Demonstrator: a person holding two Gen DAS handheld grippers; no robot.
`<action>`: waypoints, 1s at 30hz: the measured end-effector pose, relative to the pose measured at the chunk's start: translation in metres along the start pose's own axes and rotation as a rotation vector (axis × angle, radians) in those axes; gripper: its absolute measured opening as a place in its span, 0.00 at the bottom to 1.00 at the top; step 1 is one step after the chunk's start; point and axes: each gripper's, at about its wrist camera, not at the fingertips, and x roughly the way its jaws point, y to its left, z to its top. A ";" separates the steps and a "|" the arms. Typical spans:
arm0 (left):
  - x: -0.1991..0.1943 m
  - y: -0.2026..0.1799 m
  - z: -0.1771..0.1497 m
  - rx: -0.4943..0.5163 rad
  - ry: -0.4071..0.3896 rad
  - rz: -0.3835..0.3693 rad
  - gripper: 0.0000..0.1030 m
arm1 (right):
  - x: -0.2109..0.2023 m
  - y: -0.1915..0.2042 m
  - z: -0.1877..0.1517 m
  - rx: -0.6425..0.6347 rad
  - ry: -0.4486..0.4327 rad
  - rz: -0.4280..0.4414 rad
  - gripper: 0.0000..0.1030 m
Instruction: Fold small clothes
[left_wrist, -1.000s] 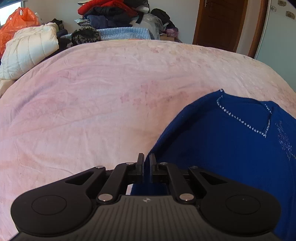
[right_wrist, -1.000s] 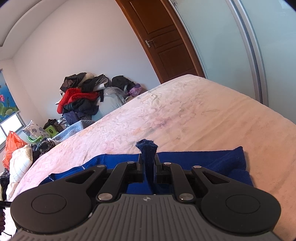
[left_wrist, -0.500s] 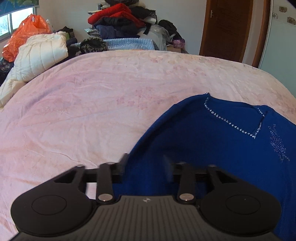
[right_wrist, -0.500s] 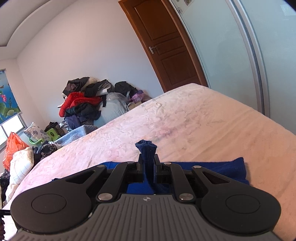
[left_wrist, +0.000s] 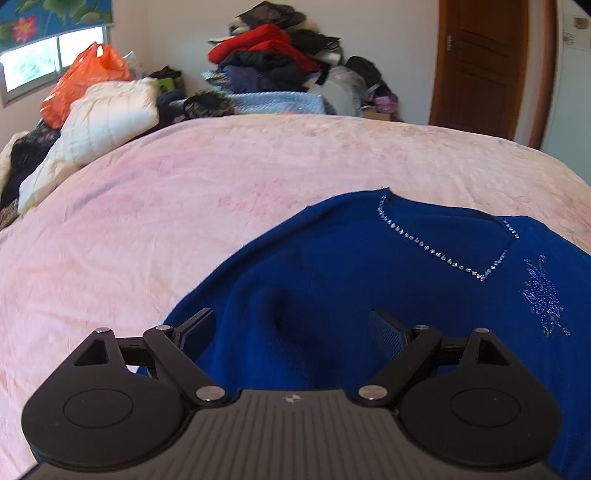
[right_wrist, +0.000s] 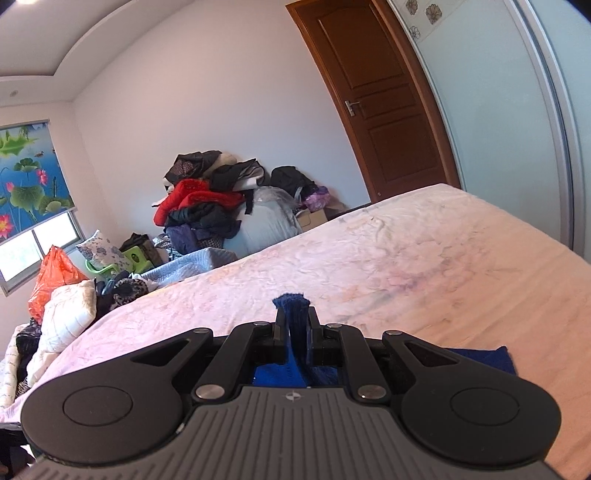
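Sweater (left_wrist: 369, 280): blue, with a sparkly V neckline and a beaded motif; it lies spread on the bed, with a raised fold in front of the left gripper.
Bed (left_wrist: 184, 206): covered in a pale pink sheet, wrinkled.
Left gripper (left_wrist: 291, 325): jaws have just been opening and stand wide apart over the sweater; the fold of cloth sits between them, and neither pad presses on it.
Right gripper (right_wrist: 293, 325): jaws are clamped on a bunched strip of the sweater (right_wrist: 291, 314), whose tip sticks up past the fingertips; more blue cloth shows below and to the right.
Clothes heap (right_wrist: 207, 199): red and dark garments piled against the far wall.
Orange bag (left_wrist: 85, 81): by the window, beside a white padded jacket (left_wrist: 110, 114).
Door (right_wrist: 376, 96): brown wood, closed.
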 end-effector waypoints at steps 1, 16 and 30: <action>0.000 -0.001 -0.002 -0.007 0.004 0.014 0.88 | 0.001 0.001 -0.001 0.002 0.000 0.001 0.14; -0.005 -0.010 -0.012 0.048 -0.014 0.137 0.88 | 0.031 0.038 -0.016 -0.048 0.028 0.016 0.14; -0.031 -0.010 -0.022 0.093 -0.043 0.171 0.92 | 0.108 0.135 -0.054 -0.140 0.194 0.149 0.14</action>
